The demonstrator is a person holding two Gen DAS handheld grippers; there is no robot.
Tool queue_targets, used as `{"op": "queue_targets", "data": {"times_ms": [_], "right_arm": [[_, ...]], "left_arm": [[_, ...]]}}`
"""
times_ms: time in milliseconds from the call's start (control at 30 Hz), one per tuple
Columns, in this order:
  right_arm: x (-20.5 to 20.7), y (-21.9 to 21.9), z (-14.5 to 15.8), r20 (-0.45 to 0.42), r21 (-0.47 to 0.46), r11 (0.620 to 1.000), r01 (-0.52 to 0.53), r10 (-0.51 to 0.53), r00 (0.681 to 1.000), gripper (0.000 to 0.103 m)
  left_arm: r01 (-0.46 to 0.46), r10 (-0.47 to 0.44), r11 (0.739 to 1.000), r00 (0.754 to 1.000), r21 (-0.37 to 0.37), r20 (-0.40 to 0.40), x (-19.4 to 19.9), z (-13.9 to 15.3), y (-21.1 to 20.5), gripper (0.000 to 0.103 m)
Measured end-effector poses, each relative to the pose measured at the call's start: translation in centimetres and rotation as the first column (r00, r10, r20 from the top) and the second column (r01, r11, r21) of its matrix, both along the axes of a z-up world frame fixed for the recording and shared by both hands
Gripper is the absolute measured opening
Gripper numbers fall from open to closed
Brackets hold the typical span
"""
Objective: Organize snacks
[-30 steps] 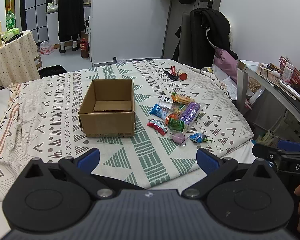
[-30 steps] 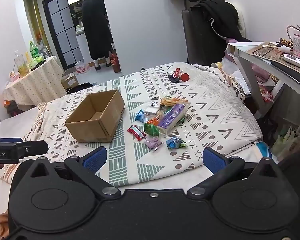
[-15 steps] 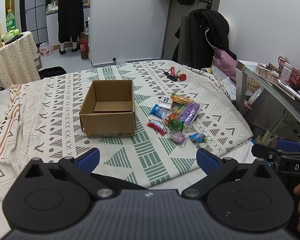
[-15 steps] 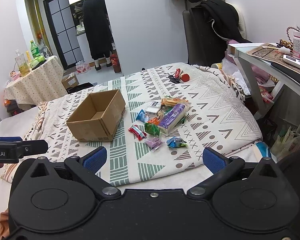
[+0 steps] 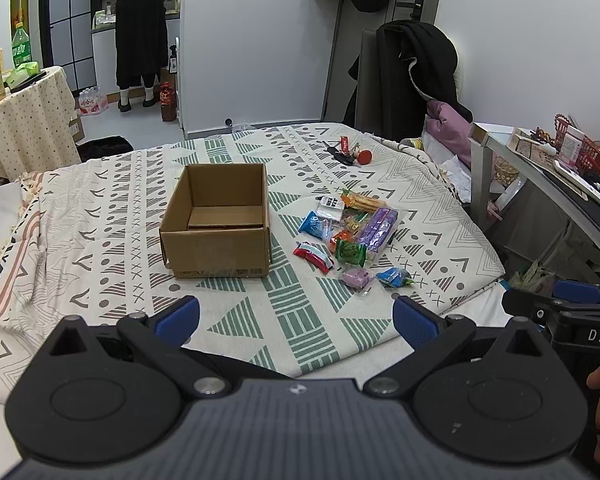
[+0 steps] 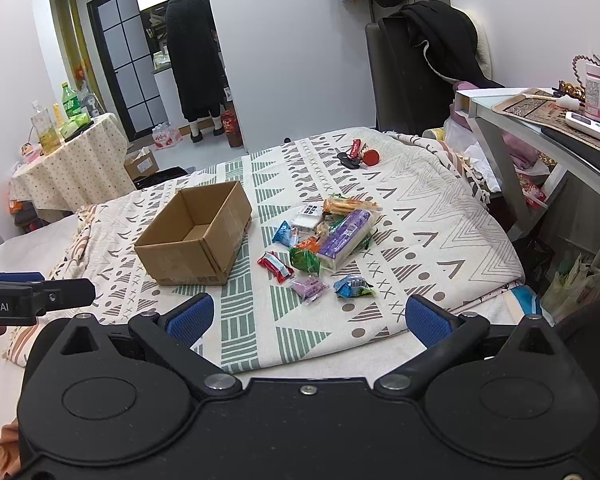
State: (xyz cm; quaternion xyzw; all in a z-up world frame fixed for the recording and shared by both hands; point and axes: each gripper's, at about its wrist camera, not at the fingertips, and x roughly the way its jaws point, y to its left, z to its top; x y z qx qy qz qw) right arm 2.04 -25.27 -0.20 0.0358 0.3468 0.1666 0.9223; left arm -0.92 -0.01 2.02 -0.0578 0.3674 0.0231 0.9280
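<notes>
Lying ahead of both spread hand-held grippers (image 5: 296, 316) (image 6: 306, 314): snacks (image 5: 350, 236).

A bed (image 5: 100, 216) with a geometric-patterned cover fills a white-walled room, ahead of the jaws. Beyond it to the left stands a round table (image 5: 24, 120) in dotted cloth; a dark coat (image 5: 424, 64) drapes a chair to the right, near a cluttered desk (image 6: 548, 120). A person in black (image 5: 142, 20) stands in the far doorway.

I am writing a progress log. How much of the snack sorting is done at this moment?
Done: nothing; the cardboard box is empty. In hand: nothing; the left gripper and right gripper are open, short of the bed. Left: the whole snack pile beside the box.
</notes>
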Motion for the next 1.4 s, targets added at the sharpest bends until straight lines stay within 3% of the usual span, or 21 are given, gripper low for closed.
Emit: {"op": "queue_targets", "data": {"times_ms": [1400], "right_arm": [[1.5,0.4,-1.0,-0.034,0.004,1.0,-0.004,0.004,0.999,0.103]], "left_arm": [[0.011,-0.011,1.0,1.0,-0.009,-0.013,1.7,-0.2,0.5,0.102]]}}
